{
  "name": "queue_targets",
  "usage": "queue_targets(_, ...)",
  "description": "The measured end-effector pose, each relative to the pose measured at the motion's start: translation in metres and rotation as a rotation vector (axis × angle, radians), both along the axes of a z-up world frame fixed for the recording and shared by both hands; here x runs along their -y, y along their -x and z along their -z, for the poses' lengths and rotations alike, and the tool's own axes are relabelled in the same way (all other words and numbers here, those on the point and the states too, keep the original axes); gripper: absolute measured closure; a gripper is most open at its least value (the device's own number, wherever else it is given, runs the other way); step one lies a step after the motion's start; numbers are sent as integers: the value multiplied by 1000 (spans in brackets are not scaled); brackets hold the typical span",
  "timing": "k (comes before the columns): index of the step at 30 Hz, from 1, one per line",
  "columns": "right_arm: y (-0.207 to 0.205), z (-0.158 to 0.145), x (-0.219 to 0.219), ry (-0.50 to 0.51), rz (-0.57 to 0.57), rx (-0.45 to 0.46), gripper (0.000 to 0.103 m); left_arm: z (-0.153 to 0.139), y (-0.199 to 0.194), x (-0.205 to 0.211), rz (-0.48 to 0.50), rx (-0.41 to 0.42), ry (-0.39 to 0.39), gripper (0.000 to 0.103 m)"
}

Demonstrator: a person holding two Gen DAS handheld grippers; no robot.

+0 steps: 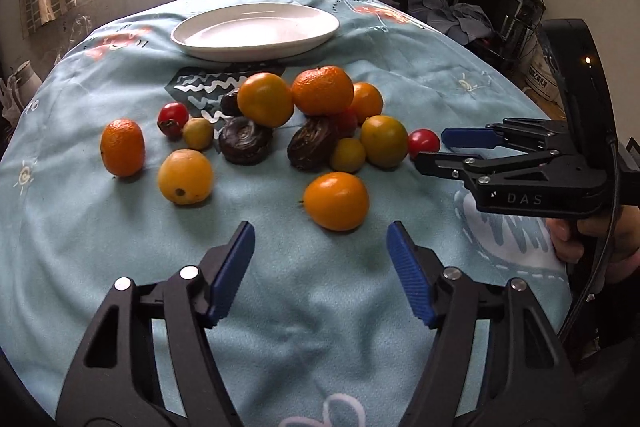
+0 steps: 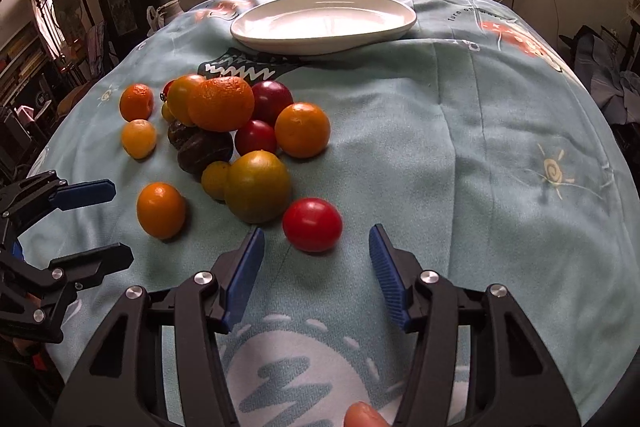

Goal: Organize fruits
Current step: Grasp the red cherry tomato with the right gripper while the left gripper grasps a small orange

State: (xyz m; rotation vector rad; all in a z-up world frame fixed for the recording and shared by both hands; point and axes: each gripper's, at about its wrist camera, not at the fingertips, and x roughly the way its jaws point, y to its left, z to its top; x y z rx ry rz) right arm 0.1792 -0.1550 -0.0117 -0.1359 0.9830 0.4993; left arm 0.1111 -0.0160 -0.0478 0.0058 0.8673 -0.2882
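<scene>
**Both tongs spread, nothing lifted yet**

Nearest us, the right gripper [image 2: 316, 259] hangs with jaws apart, the red tomato [image 2: 312, 224] just beyond its tips. We should advance until the pads flank it, then squeeze gently so it doesn't roll. The left gripper [image 1: 320, 247], also apart and empty, faces an orange fruit [image 1: 336, 201]. Farther off sits the fruit pile [image 1: 280, 123], then the empty white plate [image 1: 256, 47].

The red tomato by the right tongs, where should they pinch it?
Pinch the red tomato across its round middle, coming straight forward from the near side. The right tongs are open with the tomato just ahead, and its right side is free; the greenish-yellow fruit crowds its left.
</scene>
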Motion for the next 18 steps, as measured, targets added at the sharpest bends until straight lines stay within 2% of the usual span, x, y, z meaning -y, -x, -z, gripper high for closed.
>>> queue_targets(2,-5,3,-3,1,-12,-16,48,2,-7,4,17,-16,7,38)
queue_targets(7,-8,5,-3,-12,-25,-35,59,8,-20,12,47,-58,26,45)
queue_targets(15,-11,4,-1,-23,-25,-39,70,15,-34,13,30,-96,41,46)
queue_targets(18,-11,4,-1,-19,-22,-37,72,16,-37,15,25,-95,26,53)
